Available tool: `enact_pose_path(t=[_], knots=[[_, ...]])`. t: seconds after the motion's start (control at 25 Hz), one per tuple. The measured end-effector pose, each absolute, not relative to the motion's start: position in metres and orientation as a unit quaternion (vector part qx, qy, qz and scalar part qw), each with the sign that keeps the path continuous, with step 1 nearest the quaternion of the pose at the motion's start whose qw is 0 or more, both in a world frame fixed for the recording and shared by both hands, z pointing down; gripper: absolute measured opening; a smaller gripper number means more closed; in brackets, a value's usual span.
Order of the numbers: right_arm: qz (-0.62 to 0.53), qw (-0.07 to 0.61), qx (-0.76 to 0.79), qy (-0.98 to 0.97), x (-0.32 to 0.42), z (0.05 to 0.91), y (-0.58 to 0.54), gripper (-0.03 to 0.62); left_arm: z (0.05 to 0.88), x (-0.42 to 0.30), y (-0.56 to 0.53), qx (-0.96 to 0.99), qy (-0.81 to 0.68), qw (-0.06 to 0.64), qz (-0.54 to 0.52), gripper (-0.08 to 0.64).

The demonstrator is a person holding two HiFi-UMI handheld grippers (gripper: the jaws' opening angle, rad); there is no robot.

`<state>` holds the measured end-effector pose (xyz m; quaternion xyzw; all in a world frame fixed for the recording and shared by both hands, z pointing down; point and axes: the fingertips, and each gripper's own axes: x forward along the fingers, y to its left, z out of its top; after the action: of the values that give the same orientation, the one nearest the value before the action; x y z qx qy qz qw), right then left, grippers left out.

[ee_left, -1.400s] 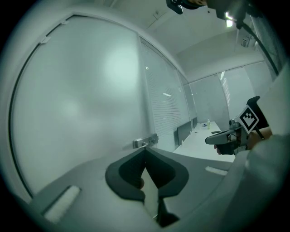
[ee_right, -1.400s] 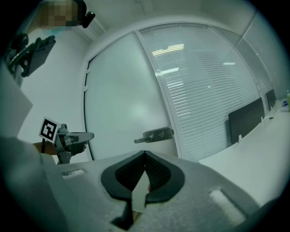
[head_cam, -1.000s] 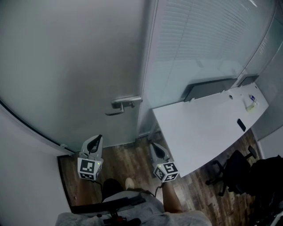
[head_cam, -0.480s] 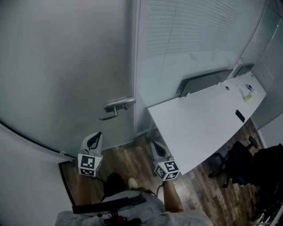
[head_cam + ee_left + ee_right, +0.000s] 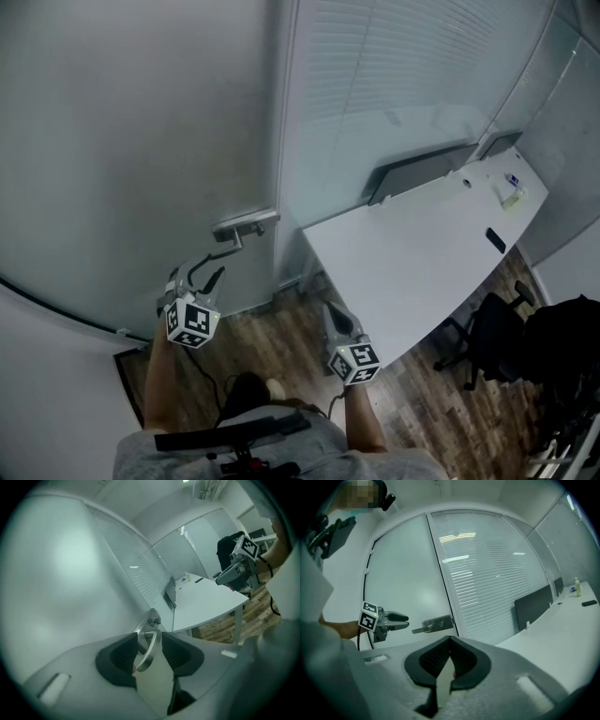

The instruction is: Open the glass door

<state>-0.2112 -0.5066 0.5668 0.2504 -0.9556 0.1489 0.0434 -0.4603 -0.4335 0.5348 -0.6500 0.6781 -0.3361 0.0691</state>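
Left gripper (image 5: 201, 275) jaws just opening, door handle (image 5: 246, 225) lever between them

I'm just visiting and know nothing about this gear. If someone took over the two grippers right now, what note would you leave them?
Left gripper: its jaws have just been opening. They stand apart around the lever of the door handle, not clamped on it.
Right gripper: shut, empty, held low near the white desk.
Glass door: looks closed, handle lever level.
Done: the left jaws are lined up on the lever.
Left to do, probably: close on the lever, press it down, swing the door open.
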Motion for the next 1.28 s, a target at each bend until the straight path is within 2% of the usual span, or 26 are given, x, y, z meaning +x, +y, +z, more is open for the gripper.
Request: enact_pose_path(t=[0.32,0.84,1.08,1.28], knots=[[0.145,0.043,0.272,-0.950,-0.210,0.565,-0.500,0.002,0.566,-0.470,-0.451,-0.659,0.625,0.083,-0.410,0.196],[0.145,0.044,0.319,-0.935,-0.185,0.561,-0.493,0.002,0.609,-0.481,-0.493,-0.659,0.541,0.104,-0.512,0.197],[0.148,0.044,0.345,-0.926,-0.164,0.562,-0.491,0.002,0.632,-0.482,-0.505,-0.659,0.507,0.087,-0.549,0.153],[0.154,0.044,0.362,-0.918,-0.148,0.564,-0.493,0.002,0.639,-0.487,-0.515,-0.649,0.511,0.087,-0.558,0.064]])
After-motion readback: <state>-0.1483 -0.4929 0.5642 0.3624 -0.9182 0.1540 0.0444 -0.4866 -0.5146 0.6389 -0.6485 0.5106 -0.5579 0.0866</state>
